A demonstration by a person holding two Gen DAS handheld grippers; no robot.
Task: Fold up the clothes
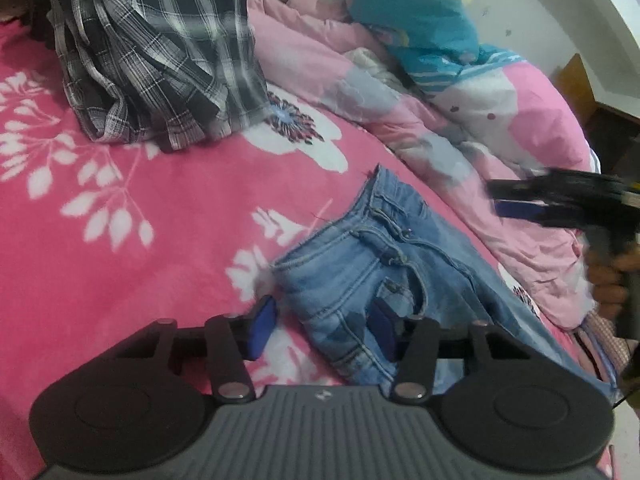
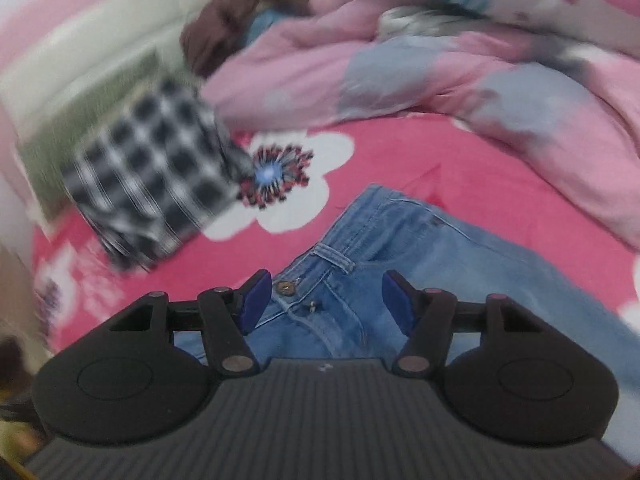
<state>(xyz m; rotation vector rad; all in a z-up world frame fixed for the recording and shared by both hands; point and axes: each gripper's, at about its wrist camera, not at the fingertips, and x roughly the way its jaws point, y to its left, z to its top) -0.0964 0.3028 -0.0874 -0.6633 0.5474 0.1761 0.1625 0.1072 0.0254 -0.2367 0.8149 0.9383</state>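
Left wrist view: we see the blue jeans (image 1: pixel 384 264) low and right of the middle, lying on the pink flowered bedsheet (image 1: pixel 140 208). We think they will feel thick and a bit heavy, soft but not floppy like a thin shirt. Denim isn't slippery, so a pinch should hold. They won't break. Best spot to grab, we guess, is the waistband or a side seam, where the cloth is thick & doubled.

The jeans are light blue w/ pale faded patches. They look part folded, w/ the waistband and belt loops up top. In the right wrist view the jeans (image 2: pixel 400 248) show a metal button and a belt loop near the bottom middle.

Our left gripper (image 1: pixel 324 324) is wide open. One blue pad is over the sheet and one over the denim. It holds nothing. Our right gripper (image 2: pixel 326 300) is wide open too, over the fly, holding nothing. We can't tell if the pads touch the cloth.

A plaid shirt (image 1: pixel 160 60) sits bunched at the upper left. A pink quilt (image 1: pixel 500 128) is piled at the upper right.
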